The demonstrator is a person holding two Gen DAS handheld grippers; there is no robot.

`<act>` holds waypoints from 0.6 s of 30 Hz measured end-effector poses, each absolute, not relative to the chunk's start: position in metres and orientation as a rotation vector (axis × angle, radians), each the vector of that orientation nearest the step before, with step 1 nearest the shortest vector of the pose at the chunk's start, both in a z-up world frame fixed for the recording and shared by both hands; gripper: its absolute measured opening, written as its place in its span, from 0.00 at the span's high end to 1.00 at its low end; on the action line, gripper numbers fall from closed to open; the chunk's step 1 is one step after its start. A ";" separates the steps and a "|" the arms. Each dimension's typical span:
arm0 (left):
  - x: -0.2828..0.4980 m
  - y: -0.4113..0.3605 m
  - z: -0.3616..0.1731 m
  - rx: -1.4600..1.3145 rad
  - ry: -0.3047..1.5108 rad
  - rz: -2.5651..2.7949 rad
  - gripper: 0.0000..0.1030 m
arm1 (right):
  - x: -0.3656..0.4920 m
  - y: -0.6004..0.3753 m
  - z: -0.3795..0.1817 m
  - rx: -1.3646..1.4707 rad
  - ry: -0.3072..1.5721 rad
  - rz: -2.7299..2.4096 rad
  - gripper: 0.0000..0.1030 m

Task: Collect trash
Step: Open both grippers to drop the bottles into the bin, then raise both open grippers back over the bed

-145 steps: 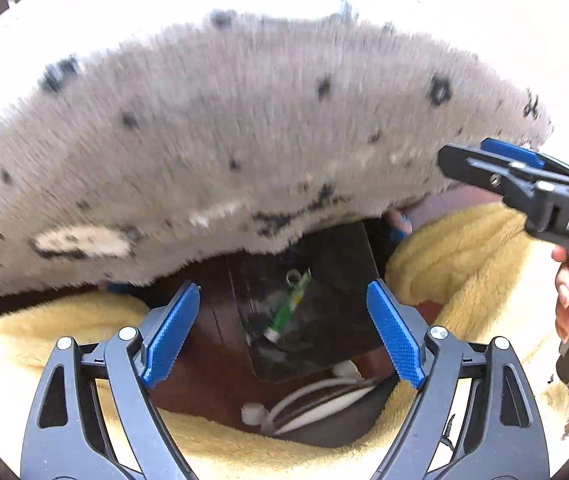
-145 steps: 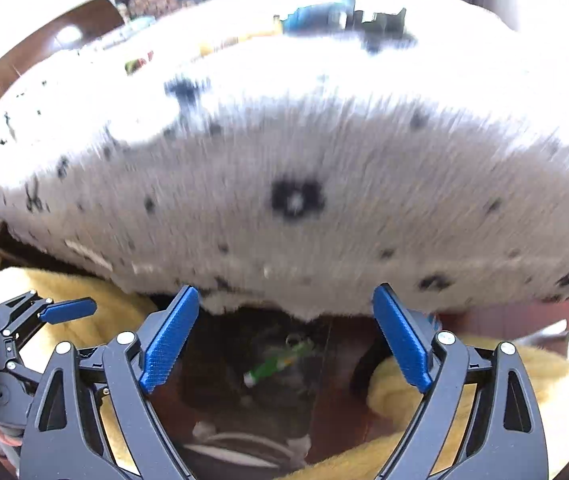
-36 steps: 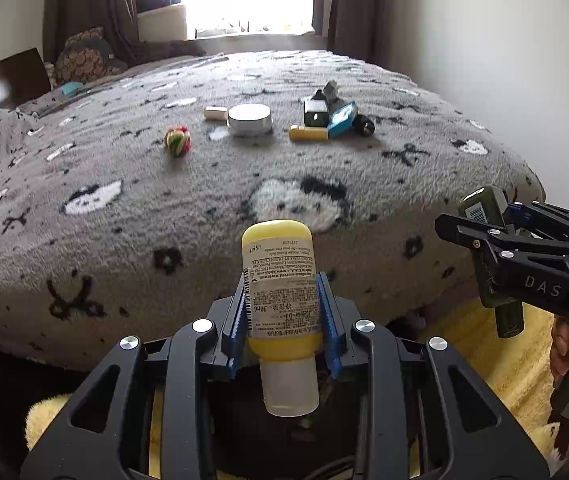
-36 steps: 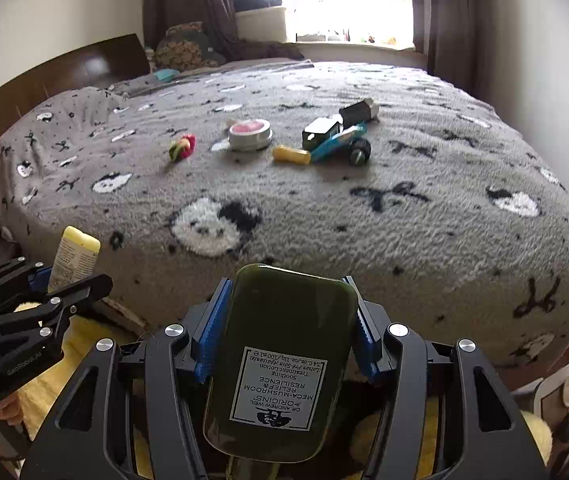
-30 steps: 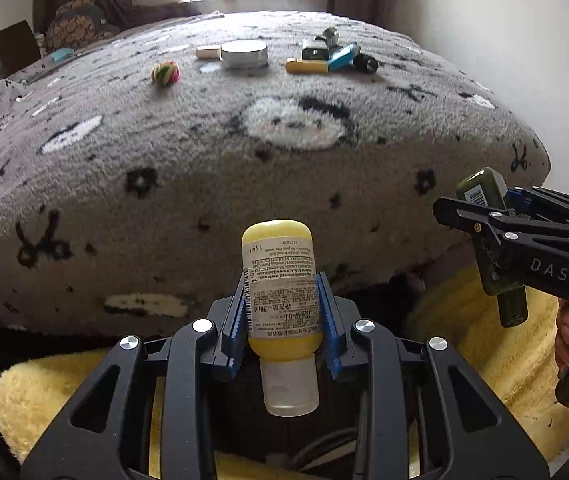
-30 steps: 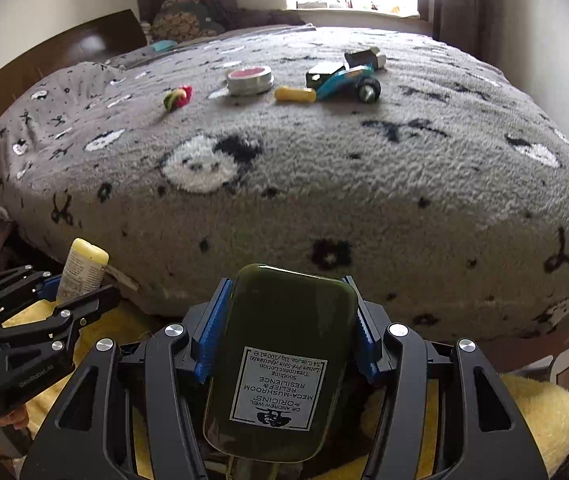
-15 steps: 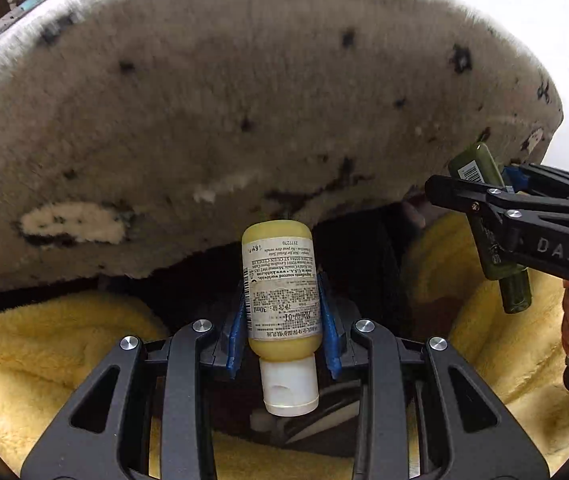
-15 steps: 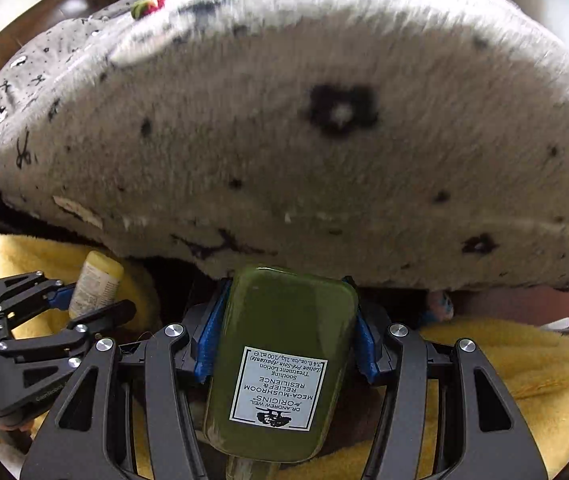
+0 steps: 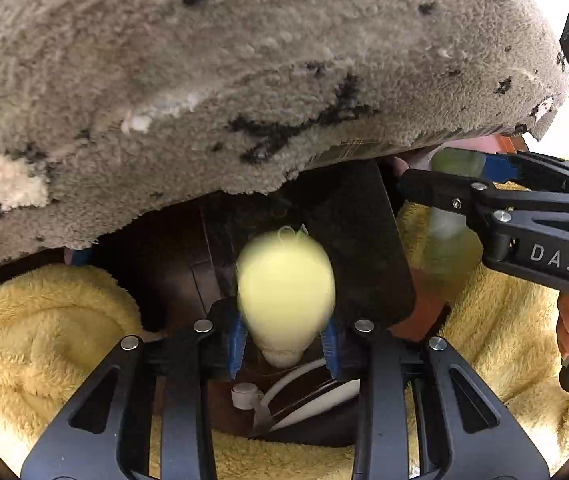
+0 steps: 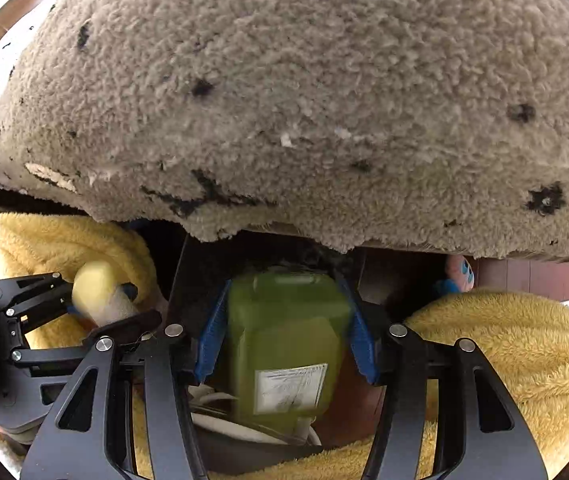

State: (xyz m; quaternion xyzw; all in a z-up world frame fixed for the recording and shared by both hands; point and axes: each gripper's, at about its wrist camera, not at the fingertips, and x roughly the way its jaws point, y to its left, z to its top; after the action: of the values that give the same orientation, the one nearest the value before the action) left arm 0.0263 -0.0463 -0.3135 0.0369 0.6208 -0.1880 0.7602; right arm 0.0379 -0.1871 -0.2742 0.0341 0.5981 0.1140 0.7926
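A small yellow bottle (image 9: 285, 288) is blurred between the blue pads of my left gripper (image 9: 284, 340), whose jaws have parted slightly; it is slipping out towards the dark bin (image 9: 356, 248) below. A green bottle (image 10: 284, 344) with a white label is blurred between the blue pads of my right gripper (image 10: 284, 340), which have also parted. The right gripper shows in the left wrist view (image 9: 456, 188) with the green bottle (image 9: 448, 216) dropping. The left gripper shows in the right wrist view (image 10: 116, 304) with the yellow bottle (image 10: 100, 292).
The grey fleece blanket (image 9: 244, 72) on the bed hangs just above and ahead. Yellow fluffy fabric (image 9: 36, 336) lies on both sides of the bin. White cables (image 9: 308, 392) lie in the bin. A pink and blue toy (image 10: 460, 272) sits under the bed edge at right.
Both grippers have dropped lower towards the bin at the bed's foot. Their jaws have loosened, and both bottles have tipped and gone blurred, slipping from the pads.
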 end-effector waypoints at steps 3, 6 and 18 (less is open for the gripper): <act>0.029 -0.049 -0.315 0.076 1.361 -0.416 0.70 | 0.040 -0.187 -0.274 0.068 1.290 0.235 0.46; 0.029 -0.048 -0.315 0.090 1.355 -0.402 0.58 | 0.044 -0.193 -0.270 0.074 1.288 0.213 0.39; 0.025 -0.031 -0.243 0.089 1.161 -0.340 0.25 | 0.039 -0.211 -0.212 0.048 1.116 0.137 0.09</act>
State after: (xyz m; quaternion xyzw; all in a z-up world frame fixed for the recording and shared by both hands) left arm 0.0252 -0.0310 -0.2426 0.0416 0.5455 -0.1599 0.8217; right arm 0.0388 -0.2113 -0.2122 0.0227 0.5288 0.0648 0.8460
